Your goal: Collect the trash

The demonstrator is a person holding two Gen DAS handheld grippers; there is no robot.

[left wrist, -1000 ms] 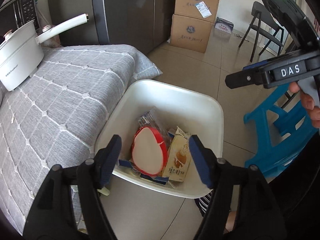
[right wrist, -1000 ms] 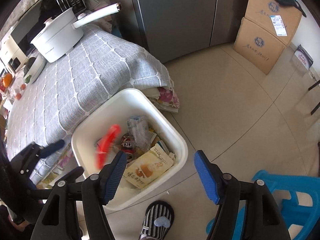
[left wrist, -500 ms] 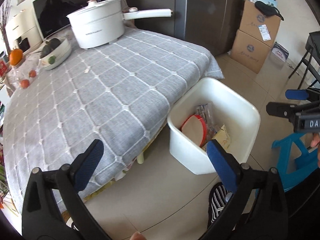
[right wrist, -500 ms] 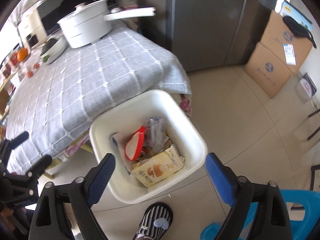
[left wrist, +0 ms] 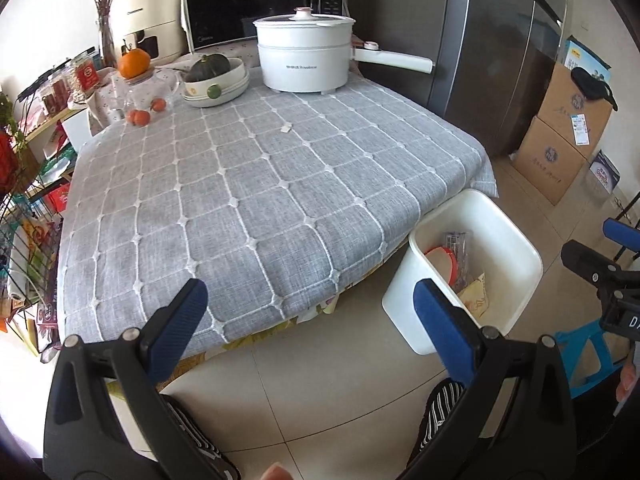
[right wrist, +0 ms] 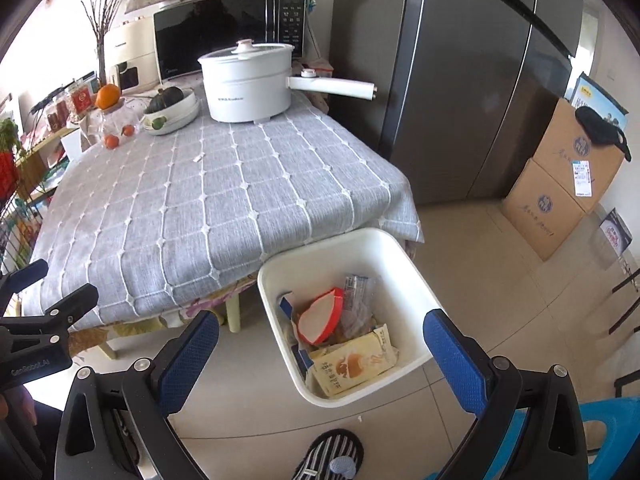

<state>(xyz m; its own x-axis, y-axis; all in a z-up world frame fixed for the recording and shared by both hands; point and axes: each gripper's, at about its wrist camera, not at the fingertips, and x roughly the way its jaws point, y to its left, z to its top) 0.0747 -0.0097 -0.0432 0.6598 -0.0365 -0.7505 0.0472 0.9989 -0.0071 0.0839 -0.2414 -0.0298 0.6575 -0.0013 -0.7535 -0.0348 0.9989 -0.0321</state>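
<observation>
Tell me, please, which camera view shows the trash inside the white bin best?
The right wrist view. It looks down into the white bin, so the red-rimmed lid, the yellow packet and a clear wrapper are plain. In the left wrist view the bin's near wall and a gripper finger hide most of the trash.

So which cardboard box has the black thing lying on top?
The upper cardboard box of the stack beside the fridge. The black thing lies on its top; the lower box only carries the other box.

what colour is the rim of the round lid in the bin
Red, around a white face. The round lid in the white bin shows best in the right wrist view.
</observation>
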